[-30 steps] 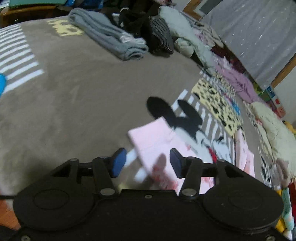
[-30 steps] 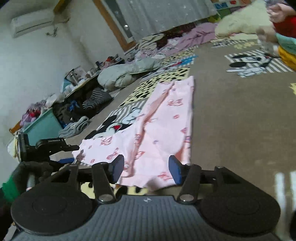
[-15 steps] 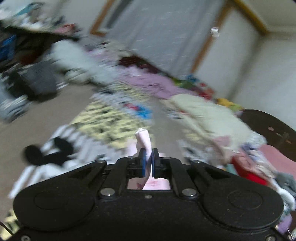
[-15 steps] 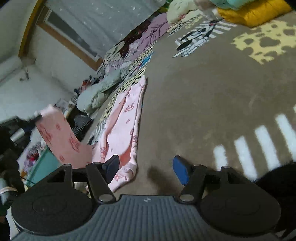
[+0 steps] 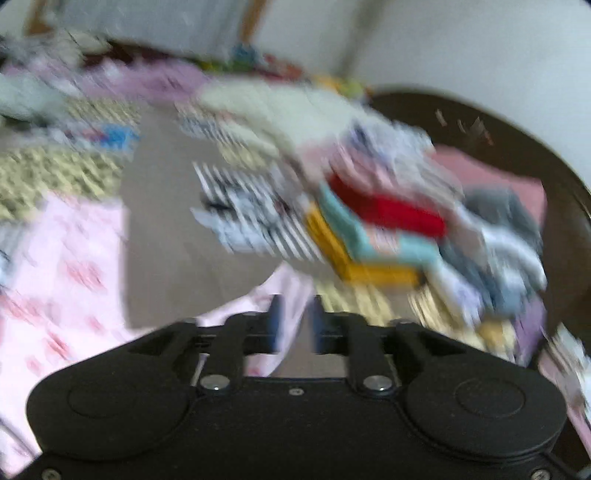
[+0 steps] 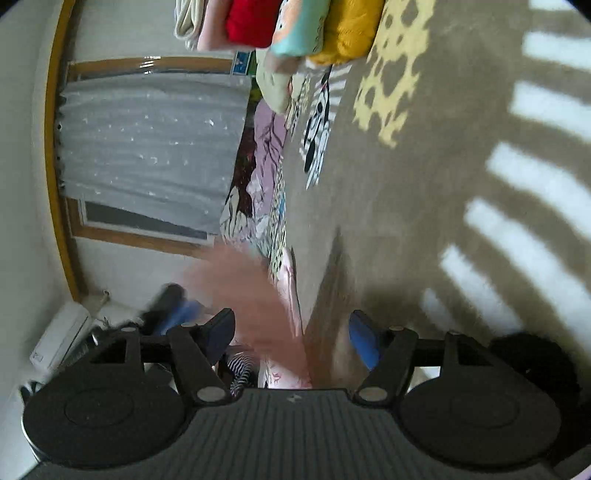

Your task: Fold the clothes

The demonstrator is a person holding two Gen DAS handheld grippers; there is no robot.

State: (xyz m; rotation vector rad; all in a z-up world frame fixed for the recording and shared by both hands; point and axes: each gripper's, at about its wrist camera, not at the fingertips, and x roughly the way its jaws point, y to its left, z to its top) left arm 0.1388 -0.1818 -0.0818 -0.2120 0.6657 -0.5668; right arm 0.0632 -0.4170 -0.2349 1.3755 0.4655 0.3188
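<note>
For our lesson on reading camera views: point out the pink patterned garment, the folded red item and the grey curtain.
pink patterned garment point(image 5: 66, 273): left wrist view, on the flat printed cloth at the left.
folded red item point(image 6: 247, 18): right wrist view, on its folded edge in the stack.
grey curtain point(image 6: 147, 147): right wrist view, middle of the fabric.

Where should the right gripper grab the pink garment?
Probably the loose lower edge of the pink garment, coming from the side with the right gripper open. That edge hangs free between its fingers while the left gripper sits around another corner.
</note>
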